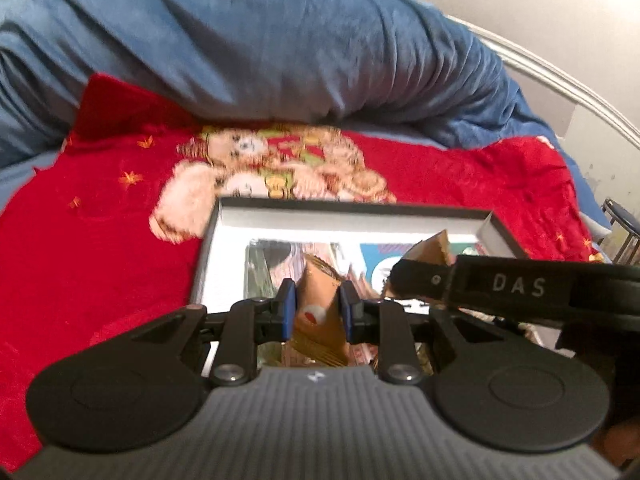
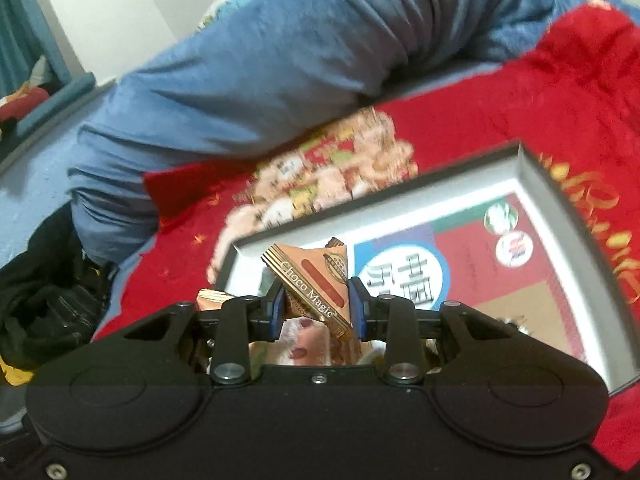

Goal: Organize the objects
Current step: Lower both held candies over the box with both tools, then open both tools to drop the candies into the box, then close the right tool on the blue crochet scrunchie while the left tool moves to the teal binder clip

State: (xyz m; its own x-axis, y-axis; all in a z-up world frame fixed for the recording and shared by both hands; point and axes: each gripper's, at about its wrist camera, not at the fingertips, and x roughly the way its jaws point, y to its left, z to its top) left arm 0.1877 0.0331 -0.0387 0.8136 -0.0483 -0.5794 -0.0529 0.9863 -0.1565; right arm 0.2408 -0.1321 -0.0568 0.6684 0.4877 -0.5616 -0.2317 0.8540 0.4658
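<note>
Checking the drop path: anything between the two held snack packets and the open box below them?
Nothing visible. The left gripper and the right gripper each clamp a snack packet above the open box, which already holds papers.

The left gripper (image 1: pixel 318 306) points forward and tilts downward, its blue-padded fingers (image 1: pixel 289 304) drawn close together and pressing on both sides of a small packet. The right gripper (image 2: pixel 318 306) has the same downward tilt, its fingers (image 2: pixel 357 308) likewise narrowed and clamped on a packet. In the left wrist view, the right gripper's black body reaches in from the right, just beside and slightly beyond the left one.
</note>
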